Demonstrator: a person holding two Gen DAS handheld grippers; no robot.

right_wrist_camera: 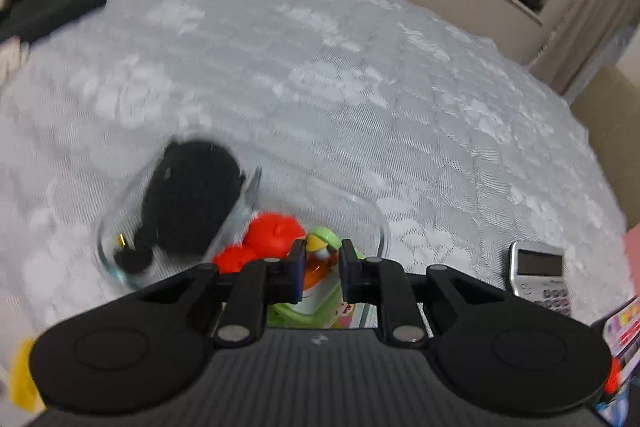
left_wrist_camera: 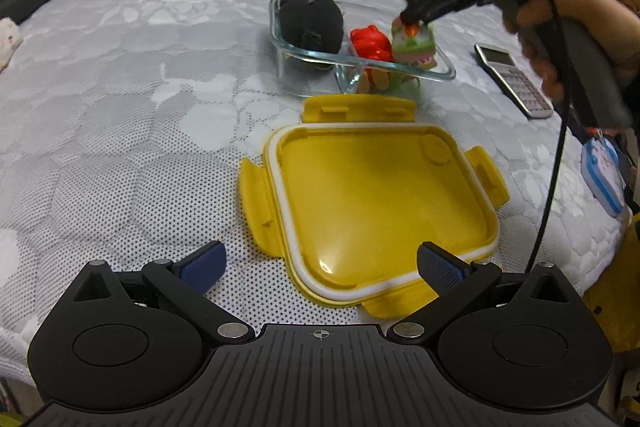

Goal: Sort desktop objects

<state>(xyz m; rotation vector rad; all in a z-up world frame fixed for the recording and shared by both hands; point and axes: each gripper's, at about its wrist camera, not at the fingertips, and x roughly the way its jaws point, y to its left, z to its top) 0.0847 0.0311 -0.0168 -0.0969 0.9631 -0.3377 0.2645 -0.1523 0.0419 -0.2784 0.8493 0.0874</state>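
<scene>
yellow lid is lying nearest us, inner face up on the bedspread, just ahead of our left tool, which we are holding wide and empty. beyond it, the glass box is sitting with a black plush in its left compartment and a red toy beside the green toy in the right one. our right tool is reaching down into that compartment, jaws narrow and seemingly pinching the green toy's orange top, though blur is making the contact hard to judge. we are risking a slip, since the grip looks to be only on a small knob, and nudging the red toy or the glass wall. the green toy is standing roughly upright, long axis vertical, top toward the tool. a calculator is lying right of the box.
</scene>
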